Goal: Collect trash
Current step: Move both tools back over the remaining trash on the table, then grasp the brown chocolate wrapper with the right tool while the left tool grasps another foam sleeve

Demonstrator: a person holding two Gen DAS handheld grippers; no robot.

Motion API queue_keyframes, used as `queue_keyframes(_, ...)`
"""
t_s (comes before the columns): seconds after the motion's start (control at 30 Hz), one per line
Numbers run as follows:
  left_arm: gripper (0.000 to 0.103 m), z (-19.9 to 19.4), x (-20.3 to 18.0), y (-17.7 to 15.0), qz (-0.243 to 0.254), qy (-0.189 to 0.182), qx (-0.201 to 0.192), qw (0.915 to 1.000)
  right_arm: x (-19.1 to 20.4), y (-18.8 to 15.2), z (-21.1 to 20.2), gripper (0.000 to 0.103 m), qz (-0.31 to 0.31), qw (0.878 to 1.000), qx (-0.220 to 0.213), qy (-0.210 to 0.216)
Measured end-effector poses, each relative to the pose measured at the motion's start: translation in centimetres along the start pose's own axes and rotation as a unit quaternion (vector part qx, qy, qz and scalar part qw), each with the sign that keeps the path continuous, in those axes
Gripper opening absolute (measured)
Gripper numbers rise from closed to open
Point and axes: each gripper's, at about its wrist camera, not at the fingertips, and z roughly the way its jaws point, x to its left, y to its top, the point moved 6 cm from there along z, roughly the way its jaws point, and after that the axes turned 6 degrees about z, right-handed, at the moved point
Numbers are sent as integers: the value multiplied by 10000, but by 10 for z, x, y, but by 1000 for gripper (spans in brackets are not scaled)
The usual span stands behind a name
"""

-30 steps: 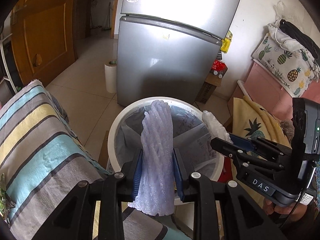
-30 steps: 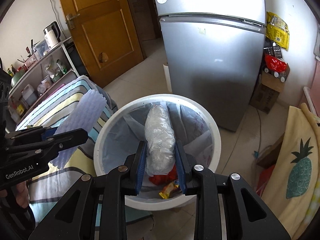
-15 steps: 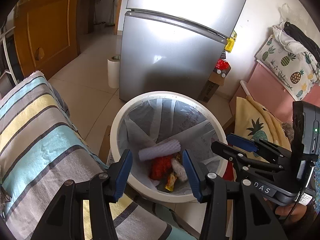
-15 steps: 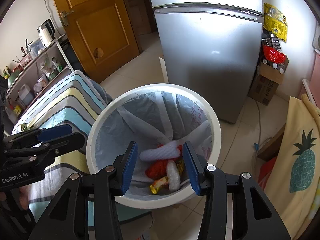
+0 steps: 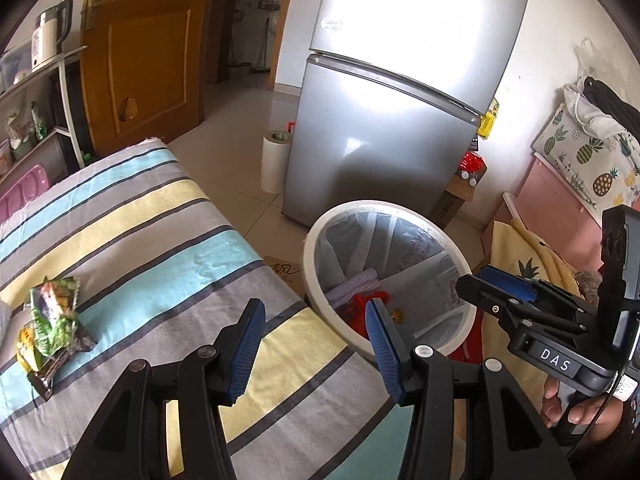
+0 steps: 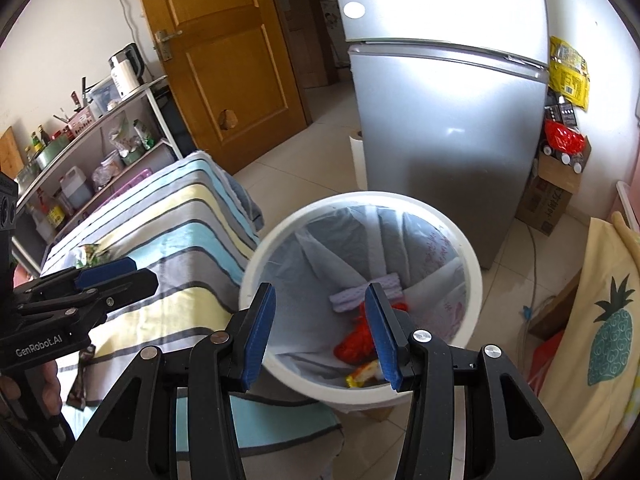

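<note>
Reading "GenRobot.AI" on your left gripper (image 6: 108, 276), "DAS" on right gripper (image 5: 492, 280). Both angled down, jaws spread, empty. Trash (image 6: 356, 340) in bin (image 6: 474, 280); wrapper (image 5: 52, 332) on bedspread (image 5: 160, 240).

Small room, pale glossy floor tiles (image 6: 320, 140), off-white walls (image 6: 68, 32). Silver two-door fridge (image 6: 448, 128) stands against the far wall, strong glare on its upper door. Wooden panelled door (image 6: 224, 60) to its left, a dim doorway between them opening to another room. White roll (image 5: 275, 162) upright on the floor just beside the fridge's left side. Metal shelf rack (image 6: 100, 148) along the left wall, kettle (image 6: 126, 70) at the end of its top shelf, bottles and jars below. Striped cloth (image 5: 132, 240) in blue, yellow, grey covers furniture at left. Cardboard box (image 6: 554, 188) right of the fridge. Pineapple-print fabric (image 6: 608, 328) at right; pink panel (image 5: 560, 216) behind it.
</note>
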Motion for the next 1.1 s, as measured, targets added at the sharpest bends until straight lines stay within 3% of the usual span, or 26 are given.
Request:
queue_keyframes(0.27,52,-60,52,-32,-428,444,-331,9975,63,-16,-5,48,-373,9980,20,503)
queue_keyframes(0.5,52,-104,99,-69,-829,1043,-447,9901,116,-41,6,48,-729,9932,267,872)
queue_keyframes(0.63,52,-121,121,-88,-1056,1188,-516,9859,148,-60,11,48,-936,9880,435,1151)
queue_keyframes(1.1,52,-143,173,-144,-1635,1590,-393,9729,224,-115,30,48,-1725,9668,1009,1595)
